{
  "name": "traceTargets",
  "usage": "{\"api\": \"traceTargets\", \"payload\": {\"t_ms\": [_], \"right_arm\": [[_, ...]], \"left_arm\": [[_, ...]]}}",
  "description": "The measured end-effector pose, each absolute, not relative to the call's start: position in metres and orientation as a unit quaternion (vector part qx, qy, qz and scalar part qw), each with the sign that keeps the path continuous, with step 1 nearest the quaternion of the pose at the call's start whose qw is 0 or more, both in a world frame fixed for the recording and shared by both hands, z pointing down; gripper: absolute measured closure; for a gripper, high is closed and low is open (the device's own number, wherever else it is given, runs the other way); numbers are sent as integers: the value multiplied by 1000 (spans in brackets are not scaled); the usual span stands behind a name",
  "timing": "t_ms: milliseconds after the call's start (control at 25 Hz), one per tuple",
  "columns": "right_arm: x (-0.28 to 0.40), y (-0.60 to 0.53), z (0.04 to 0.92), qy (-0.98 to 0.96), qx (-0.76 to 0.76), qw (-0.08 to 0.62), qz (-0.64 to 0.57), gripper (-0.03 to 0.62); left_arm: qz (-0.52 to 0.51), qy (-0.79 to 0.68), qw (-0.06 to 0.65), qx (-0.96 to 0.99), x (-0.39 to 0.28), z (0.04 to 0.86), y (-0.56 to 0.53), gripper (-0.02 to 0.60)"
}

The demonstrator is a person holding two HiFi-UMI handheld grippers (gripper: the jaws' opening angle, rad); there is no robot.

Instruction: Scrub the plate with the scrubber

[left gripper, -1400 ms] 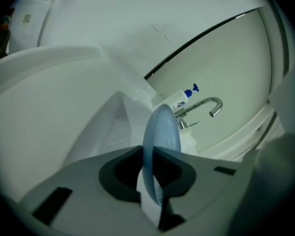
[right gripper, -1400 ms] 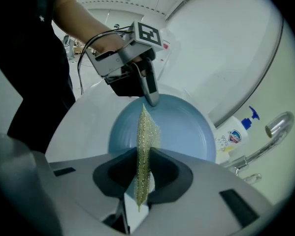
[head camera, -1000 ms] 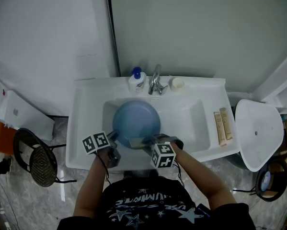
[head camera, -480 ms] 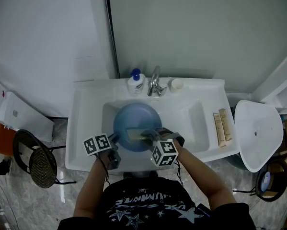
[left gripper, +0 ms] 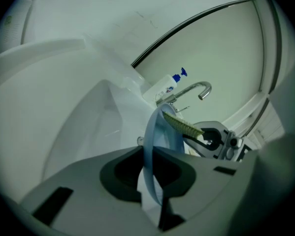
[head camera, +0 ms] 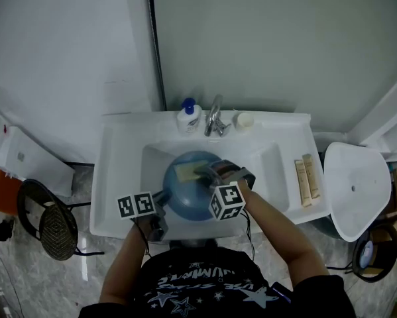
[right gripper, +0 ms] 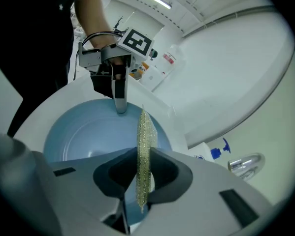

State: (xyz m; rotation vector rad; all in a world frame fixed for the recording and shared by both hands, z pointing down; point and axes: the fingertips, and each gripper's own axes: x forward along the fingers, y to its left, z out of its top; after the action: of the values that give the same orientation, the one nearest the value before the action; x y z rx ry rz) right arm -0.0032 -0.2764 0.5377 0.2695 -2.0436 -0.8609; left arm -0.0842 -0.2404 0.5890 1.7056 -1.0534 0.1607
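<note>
**White washbasin unit, ledge contents**

White washbasin [head camera: 112, 177]: sunken bowl in the middle, where both grippers reach in, and a flat ledge all round. Three items stand in a row on the back ledge, beyond the left gripper [head camera: 161, 196] and the right gripper [head camera: 205, 171]. A white pump bottle with a blue cap [head camera: 187, 116] stands between the two grippers' lines. A chrome faucet [head camera: 215, 119] is just beside the bottle, straight beyond the right gripper's tips. A small white round jar [head camera: 244, 120] stands on the faucet's far side. On the right ledge, well apart from the right gripper, two tan bars [head camera: 306, 179] lie side by side, parallel to the bowl's edge.
</note>
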Motion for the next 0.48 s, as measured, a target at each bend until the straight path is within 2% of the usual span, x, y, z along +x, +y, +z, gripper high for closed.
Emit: {"api": "traceTargets", "payload": {"t_ms": [200, 480], "right_arm": [[-3, -275, 550, -804, 71, 451, -380, 520], [9, -281, 566, -808, 95, 469, -344, 520]], "left_arm": [[69, -432, 536, 722, -80, 586, -235, 540], [59, -445, 539, 712, -90, 587, -236, 537]]}}
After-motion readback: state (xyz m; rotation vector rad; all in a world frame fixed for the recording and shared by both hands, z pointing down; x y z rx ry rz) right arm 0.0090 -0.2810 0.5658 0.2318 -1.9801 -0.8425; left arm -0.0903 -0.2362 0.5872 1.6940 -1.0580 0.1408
